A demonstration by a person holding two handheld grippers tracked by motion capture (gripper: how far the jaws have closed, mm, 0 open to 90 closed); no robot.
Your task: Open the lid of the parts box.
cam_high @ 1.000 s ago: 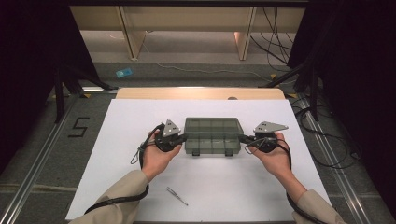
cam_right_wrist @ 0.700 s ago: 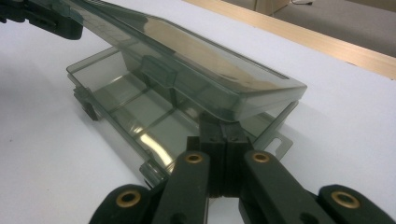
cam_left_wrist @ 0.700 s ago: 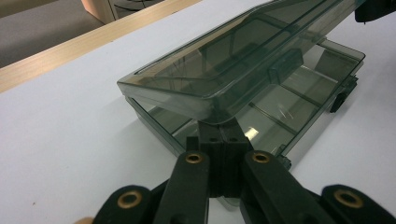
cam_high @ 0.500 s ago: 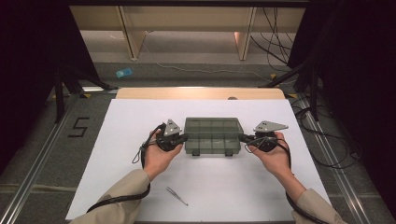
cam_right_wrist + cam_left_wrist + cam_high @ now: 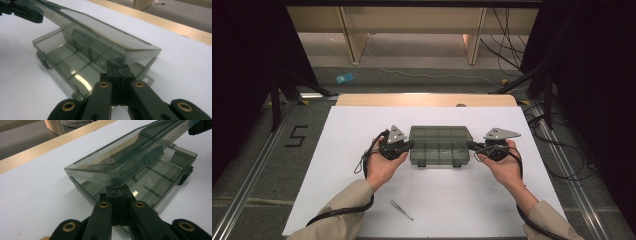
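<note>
A smoky see-through compartment box (image 5: 439, 146) lies mid-table on the white sheet. Its lid (image 5: 125, 162) is lifted a little off the base (image 5: 162, 173), which shows divided compartments with nothing visible in them. My left gripper (image 5: 411, 144) is shut, its tips tucked under the lid's left end (image 5: 119, 191). My right gripper (image 5: 471, 145) is shut too, its tips under the lid's right end (image 5: 119, 71). The lid (image 5: 100, 35) rests tilted over the base (image 5: 62, 60). Each gripper view shows the other gripper at the lid's far end.
A thin metal tool (image 5: 402, 210) like tweezers lies on the white sheet (image 5: 352, 130) near the front, between my forearms. A wooden table edge (image 5: 427, 100) runs along the back. On the floor are a blue item (image 5: 345, 78) and cables (image 5: 562, 145) at the right.
</note>
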